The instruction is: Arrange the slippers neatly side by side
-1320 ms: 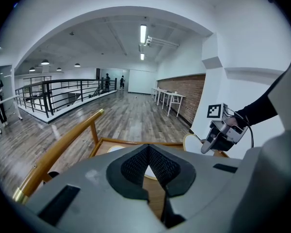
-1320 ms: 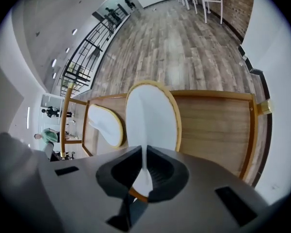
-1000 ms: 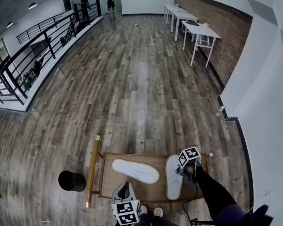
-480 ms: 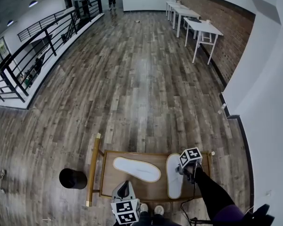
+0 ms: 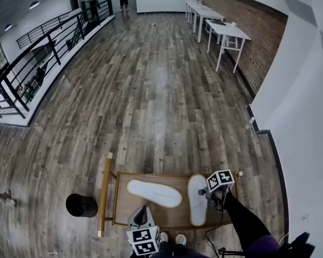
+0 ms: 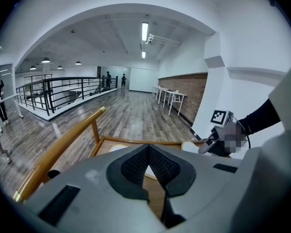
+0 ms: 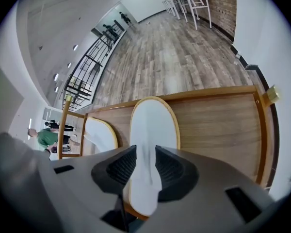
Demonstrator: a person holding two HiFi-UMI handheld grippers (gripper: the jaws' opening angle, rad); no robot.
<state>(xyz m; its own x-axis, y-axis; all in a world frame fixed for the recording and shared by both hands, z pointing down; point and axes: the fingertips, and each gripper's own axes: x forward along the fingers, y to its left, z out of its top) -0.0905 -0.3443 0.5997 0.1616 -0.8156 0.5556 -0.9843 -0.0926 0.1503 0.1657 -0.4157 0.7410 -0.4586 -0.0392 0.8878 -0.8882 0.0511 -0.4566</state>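
Two white flat slippers lie on a low wooden tray. The left slipper lies crosswise and the right slipper points away from me. My right gripper hangs over the right slipper's right edge. Its jaws are opening, and the slipper's heel end shows in the gap between the pads with no visible press. My left gripper is shut and empty near the tray's front edge, just short of the left slipper. In the left gripper view its shut jaws face the tray.
A gold-coloured rail runs along the tray's left side, with a black round bin beside it. Wood plank floor spreads ahead. White tables stand by the brick wall at far right, and a black railing runs at far left.
The right gripper's marker cube has edged slightly to the right. Both slippers and the left gripper stay where they were.
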